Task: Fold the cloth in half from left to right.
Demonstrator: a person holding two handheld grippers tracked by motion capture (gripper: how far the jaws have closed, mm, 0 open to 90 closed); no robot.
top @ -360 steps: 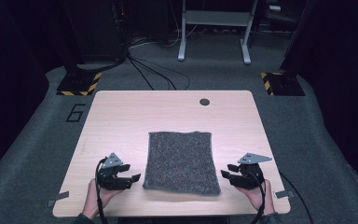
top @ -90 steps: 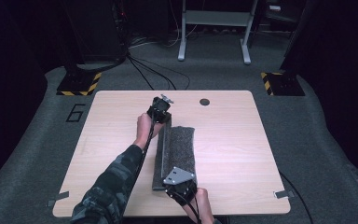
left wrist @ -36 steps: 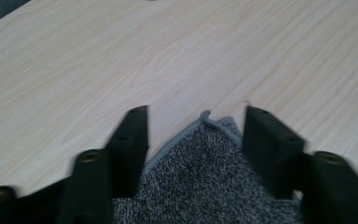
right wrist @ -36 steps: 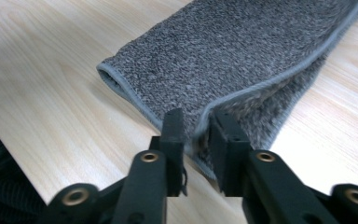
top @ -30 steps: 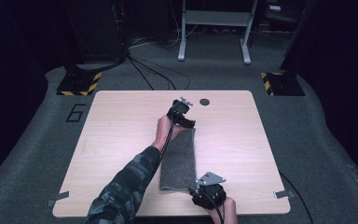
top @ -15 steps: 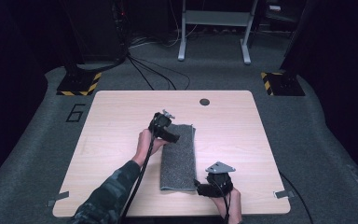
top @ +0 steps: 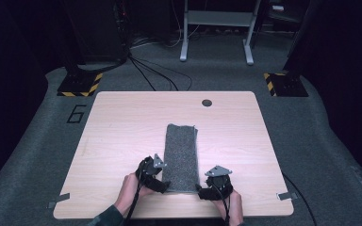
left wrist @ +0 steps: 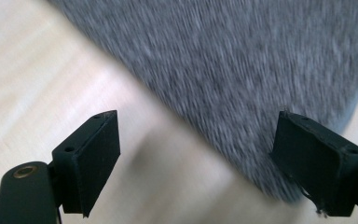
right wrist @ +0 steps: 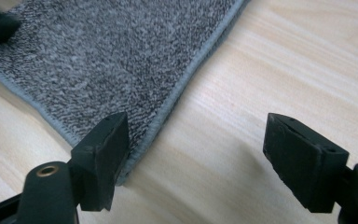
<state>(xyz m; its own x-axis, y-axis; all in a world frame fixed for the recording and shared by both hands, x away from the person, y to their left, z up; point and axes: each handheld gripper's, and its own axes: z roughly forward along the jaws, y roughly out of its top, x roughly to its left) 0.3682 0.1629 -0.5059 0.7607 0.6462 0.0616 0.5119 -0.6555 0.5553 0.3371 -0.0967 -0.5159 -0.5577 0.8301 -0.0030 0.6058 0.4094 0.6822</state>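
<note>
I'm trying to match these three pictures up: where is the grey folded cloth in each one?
High view: the grey folded cloth lies lengthwise at the middle of the table.
Left gripper view: upper right, blurred.
Right gripper view: upper left.
Shared landmark: the cloth's near end on pale wood.

left gripper [top: 156,175] jaws apart, right gripper [top: 213,187] jaws apart

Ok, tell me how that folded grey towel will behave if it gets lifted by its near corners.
The folded grey towel is probably floppy: it lies flat in soft layers, so it should sag and may unfold. Its looped pile likely grips rather than slips. It looks light.
</note>
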